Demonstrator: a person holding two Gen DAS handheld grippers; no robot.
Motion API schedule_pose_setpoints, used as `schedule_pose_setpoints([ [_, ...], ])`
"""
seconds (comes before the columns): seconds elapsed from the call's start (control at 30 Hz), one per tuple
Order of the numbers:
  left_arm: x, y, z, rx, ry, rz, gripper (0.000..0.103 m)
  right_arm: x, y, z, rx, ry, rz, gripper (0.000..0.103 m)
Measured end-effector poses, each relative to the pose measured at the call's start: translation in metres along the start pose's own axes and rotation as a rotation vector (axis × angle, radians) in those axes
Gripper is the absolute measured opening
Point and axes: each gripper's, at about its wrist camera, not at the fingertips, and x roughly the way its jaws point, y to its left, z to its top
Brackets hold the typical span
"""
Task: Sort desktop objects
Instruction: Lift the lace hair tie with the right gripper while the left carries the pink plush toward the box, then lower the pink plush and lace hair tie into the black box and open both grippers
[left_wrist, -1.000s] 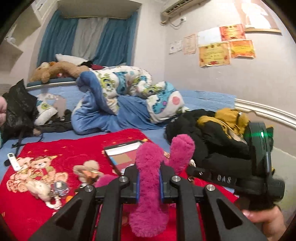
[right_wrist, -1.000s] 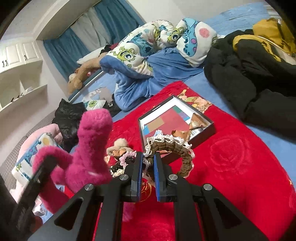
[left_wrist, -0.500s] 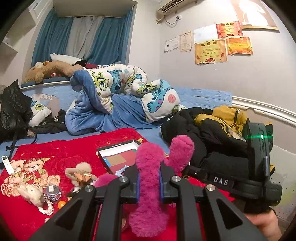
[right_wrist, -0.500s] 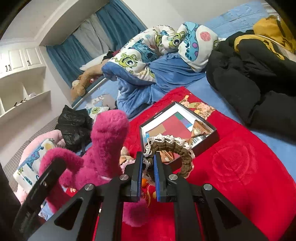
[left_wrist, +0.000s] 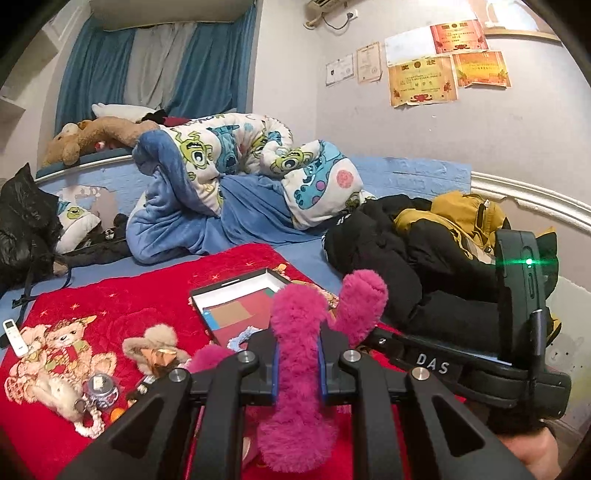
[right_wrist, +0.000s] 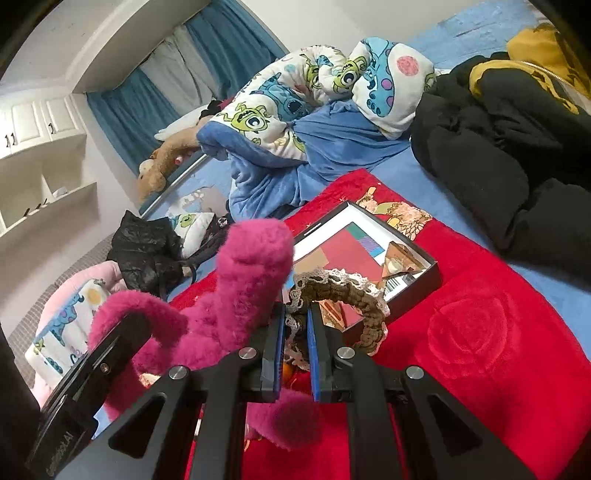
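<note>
My left gripper (left_wrist: 297, 360) is shut on a fuzzy magenta plush toy (left_wrist: 295, 365), whose limbs stick up above the fingers. In the right wrist view the same plush toy (right_wrist: 251, 280) fills the left foreground. My right gripper (right_wrist: 294, 332) is shut on a brown crocheted ring with white lace trim (right_wrist: 354, 291), held above the red blanket (right_wrist: 480, 332). Just beyond it lies a shallow black box (right_wrist: 417, 288) with coloured paper shapes inside, also seen as the box (left_wrist: 236, 295) in the left wrist view. The right gripper's body (left_wrist: 480, 365) crosses the left view at the right.
Small items lie on the red blanket's left: a tan fluffy toy (left_wrist: 155, 347), a small jar (left_wrist: 99, 387), a white remote (left_wrist: 13, 332). A heap of black and mustard jackets (left_wrist: 424, 251) sits at the right, a cartoon-print quilt (left_wrist: 229, 162) behind, a black bag (left_wrist: 26, 221) at the left.
Both grippers have shifted across the bed with their loads, so the box and blanket items slid in view. The plush looms larger in the right wrist view. Both grips are unchanged.
</note>
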Motion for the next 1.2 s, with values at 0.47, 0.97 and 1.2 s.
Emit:
schedule_pose_setpoints([
  [0.47, 0.072, 0.007, 0.081, 0.057, -0.084, -0.003, 0.015, 0.057, -0.014, 0.057, -0.097, 0.02, 0.007, 0.012],
  [0.97, 0.183, 0.033, 0.113, 0.068, -0.115, 0.091, 0.015, 0.166, -0.059, 0.08, -0.098, 0.064, 0.013, 0.012],
  [1.2, 0.227, 0.053, 0.032, 0.043, 0.053, 0.135, 0.015, 0.185, -0.075, 0.06, -0.114, 0.142, -0.062, 0.012],
])
